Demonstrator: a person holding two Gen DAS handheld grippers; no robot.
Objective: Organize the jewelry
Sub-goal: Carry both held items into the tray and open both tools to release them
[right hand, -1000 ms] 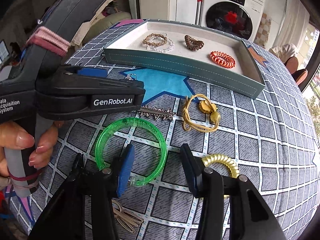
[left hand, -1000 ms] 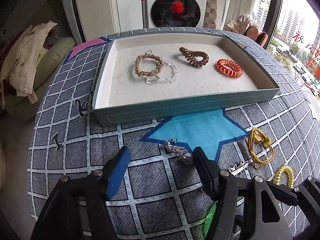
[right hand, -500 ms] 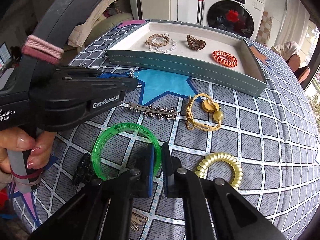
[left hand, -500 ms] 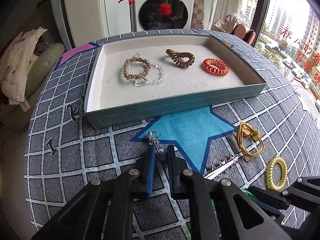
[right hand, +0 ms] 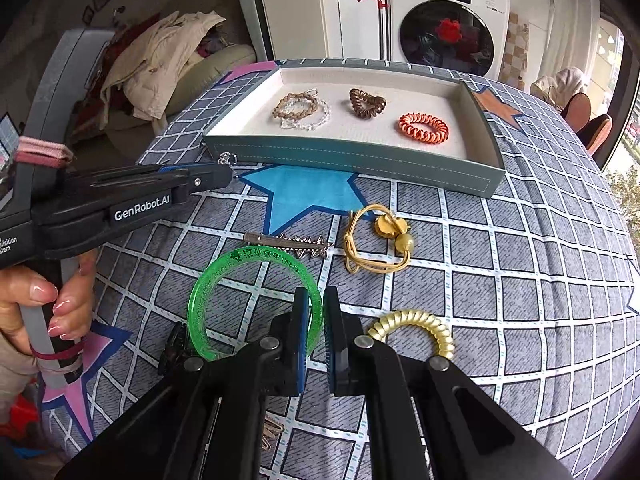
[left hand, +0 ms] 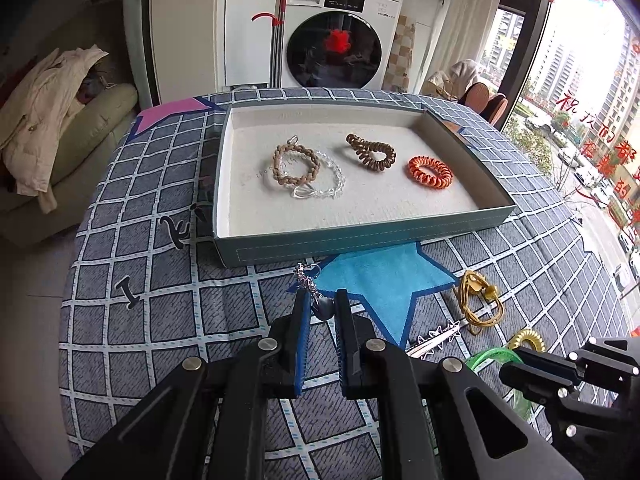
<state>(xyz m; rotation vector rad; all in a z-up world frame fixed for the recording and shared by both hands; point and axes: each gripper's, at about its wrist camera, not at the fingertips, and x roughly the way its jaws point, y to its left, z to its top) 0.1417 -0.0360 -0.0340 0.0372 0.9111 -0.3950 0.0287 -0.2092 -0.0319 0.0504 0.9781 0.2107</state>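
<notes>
My left gripper [left hand: 322, 300] is shut on a silver chain charm with a grey bead [left hand: 321, 307]; its chain [left hand: 306, 280] dangles over the cloth just before the tray. My right gripper [right hand: 316, 302] is shut on the near rim of a clear green bangle [right hand: 248, 255], which tilts up off the cloth. The teal tray [left hand: 360, 240] [right hand: 352, 160] holds a beige braided bracelet [left hand: 294, 160], a clear bead bracelet [left hand: 334, 172], a brown coil tie [left hand: 372, 152] and an orange coil tie [left hand: 430, 172]. In the right wrist view the left gripper [right hand: 224, 174] reaches in from the left.
On the checked cloth lie a gold cord tie [right hand: 376, 240], a silver spiked clip [right hand: 292, 242], a yellow coil tie [right hand: 416, 326], a black clip [right hand: 174, 346] and gold clips [right hand: 270, 432]. A hand [right hand: 40, 300] holds the left tool. Behind the table stands a washing machine [left hand: 340, 40].
Both grippers went from open to shut, the left on the silver charm, the right on the green bangle. Both have since risen a little with their pieces.
</notes>
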